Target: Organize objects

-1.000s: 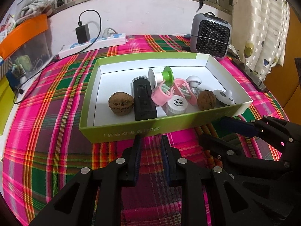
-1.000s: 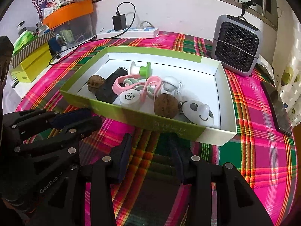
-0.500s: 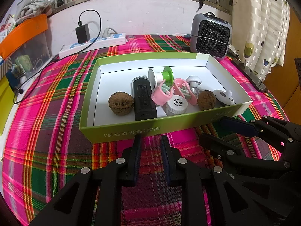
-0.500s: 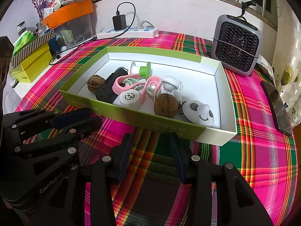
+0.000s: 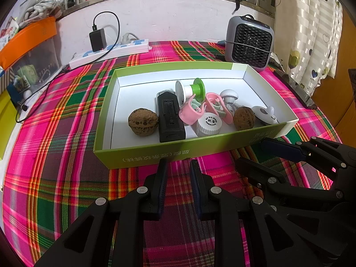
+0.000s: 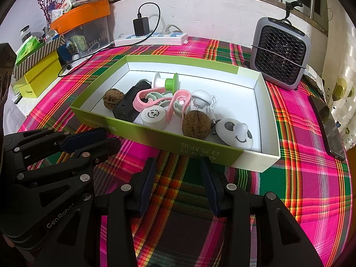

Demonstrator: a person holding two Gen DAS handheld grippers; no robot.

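A green box with a white inside (image 5: 155,155) sits on the plaid cloth. It holds two walnuts (image 5: 143,122) (image 5: 243,118), a black device (image 5: 170,116), pink clips (image 5: 191,111), a white cap (image 5: 208,123), a green-and-white spool (image 5: 191,87), a white mushroom piece (image 5: 229,95) and a white panda-faced piece (image 6: 234,133). My left gripper (image 5: 178,163) hovers just short of the box's near wall, its fingers a narrow gap apart with nothing between. To its right, my right gripper (image 6: 178,162) stands wider open and empty, also before the box's near wall (image 6: 200,149).
A grey fan heater (image 5: 249,42) stands behind the box at the right. A white power strip (image 5: 111,52) with a black charger lies by the back wall. A dark phone (image 6: 327,124) lies at the right table edge. An orange-lidded bin (image 6: 82,17) and a yellow box (image 6: 37,77) are at the left.
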